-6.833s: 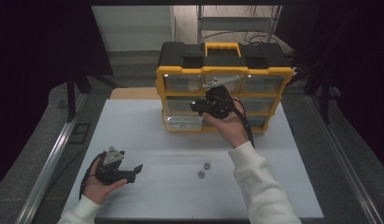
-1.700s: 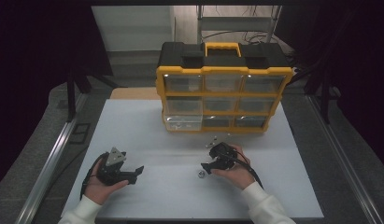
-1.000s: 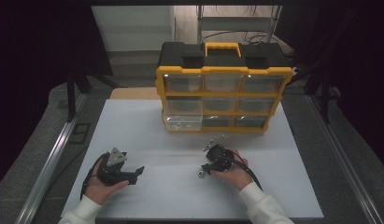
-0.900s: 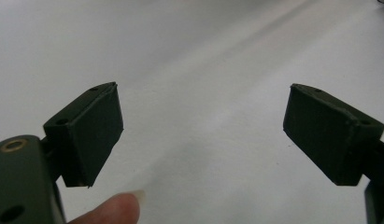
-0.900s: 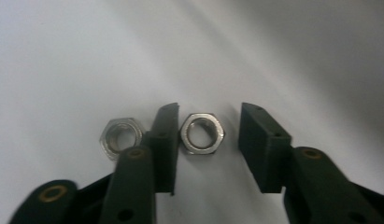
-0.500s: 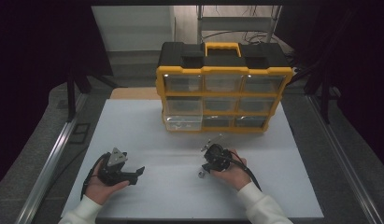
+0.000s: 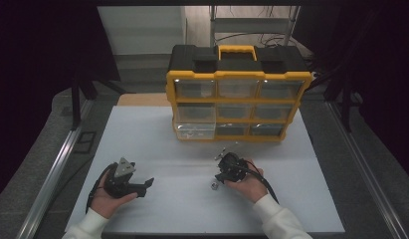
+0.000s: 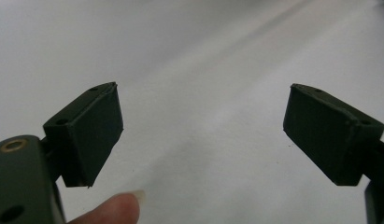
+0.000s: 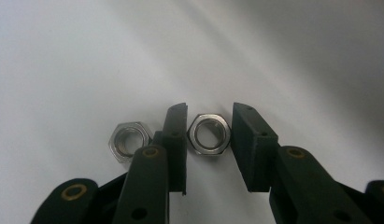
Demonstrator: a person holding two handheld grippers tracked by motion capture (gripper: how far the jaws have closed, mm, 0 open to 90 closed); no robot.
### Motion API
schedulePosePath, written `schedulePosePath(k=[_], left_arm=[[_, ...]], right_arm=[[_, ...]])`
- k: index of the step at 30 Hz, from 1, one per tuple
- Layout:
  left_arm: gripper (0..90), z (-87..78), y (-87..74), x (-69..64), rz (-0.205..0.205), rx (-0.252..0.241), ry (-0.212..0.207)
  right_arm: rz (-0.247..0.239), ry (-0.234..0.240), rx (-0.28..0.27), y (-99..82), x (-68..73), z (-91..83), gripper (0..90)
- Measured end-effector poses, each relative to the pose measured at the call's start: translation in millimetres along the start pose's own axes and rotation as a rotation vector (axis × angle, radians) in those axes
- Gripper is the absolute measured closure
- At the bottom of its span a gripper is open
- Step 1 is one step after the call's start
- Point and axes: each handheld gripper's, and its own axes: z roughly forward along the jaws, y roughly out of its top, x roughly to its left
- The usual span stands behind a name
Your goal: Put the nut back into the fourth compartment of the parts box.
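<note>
Two steel hex nuts lie flat on the white table. In the right gripper view one nut (image 9: 209,134) sits between the pads of my right gripper (image 9: 209,140), whose jaws have just been closing and now touch it on both sides. The second nut (image 9: 129,142) rests just outside the left pad. In the high view my right gripper (image 7: 218,179) points down at the table with a nut (image 7: 211,185) beside its tip. My left gripper (image 8: 203,126) stands wide open over bare table, and in the high view it (image 7: 142,186) rests at the front left.
A yellow and black drawer organiser (image 7: 237,104) stands upright at the back of the white table (image 7: 182,209), its clear drawers facing me. Metal rails run along both sides of the table.
My right hand came down from the organiser's drawers to the nuts on the table, then stayed there. The left hand has not moved.
</note>
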Motion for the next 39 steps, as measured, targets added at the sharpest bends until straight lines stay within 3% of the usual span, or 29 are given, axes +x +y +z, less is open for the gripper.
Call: schedulePosePath(k=[22,30,39], left_arm=[[12.8,1.2,-0.5,-0.1,0.004,0.007,0.001],[12.4,2.6,-0.9,-1.2,0.017,0.015,0.001],[12.2,3.0,-1.0,-0.7,0.013,0.019,-0.001]], right_arm=[[0.031,0.019,-0.080,2.2,-6.6,-19.6,67.8],[0.034,0.019,-0.084,2.3,-7.4,-21.0,67.8],[0.058,0.016,-0.138,3.0,-13.9,-35.6,67.9]])
